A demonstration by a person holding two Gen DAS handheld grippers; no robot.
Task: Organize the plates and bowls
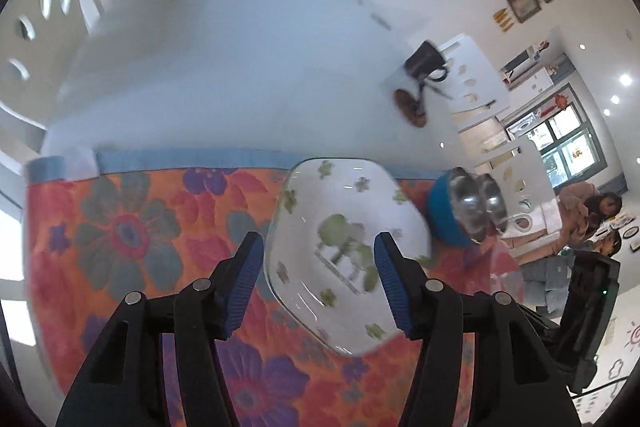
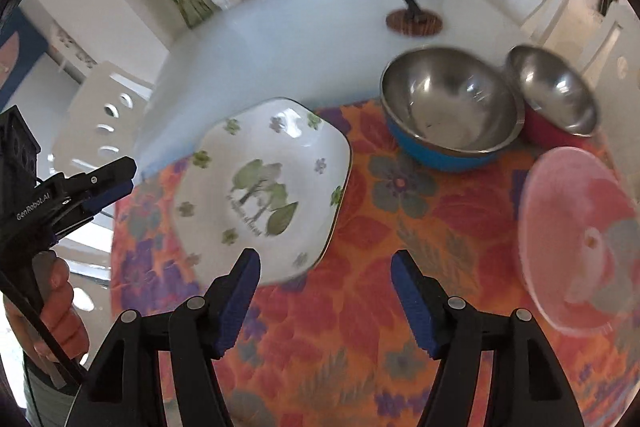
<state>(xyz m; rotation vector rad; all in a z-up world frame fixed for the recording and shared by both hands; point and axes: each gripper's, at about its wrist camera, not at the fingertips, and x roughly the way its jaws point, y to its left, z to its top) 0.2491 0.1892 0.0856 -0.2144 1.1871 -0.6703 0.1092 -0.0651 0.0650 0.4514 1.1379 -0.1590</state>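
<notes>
Left wrist view: the left tongs (image 1: 318,283) are standing spread and empty, framing the square white plate (image 1: 340,247) lying flat at centre on the floral cloth (image 1: 132,227), its diagonal running upper left to lower right. Right wrist view: the right tongs (image 2: 325,293), likewise spread and empty, are hovering just below that plate's lower corner (image 2: 266,187); the blue bowl (image 2: 452,111), red bowl (image 2: 552,95) and pink plate (image 2: 580,239) are crowding the right, leaving the bare counter (image 2: 280,39) above open.

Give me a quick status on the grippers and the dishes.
Both grippers, left and right, open, empty. Square floral plate, blue bowl, red bowl, pink plate apart on the mat. Nothing in the way.
</notes>
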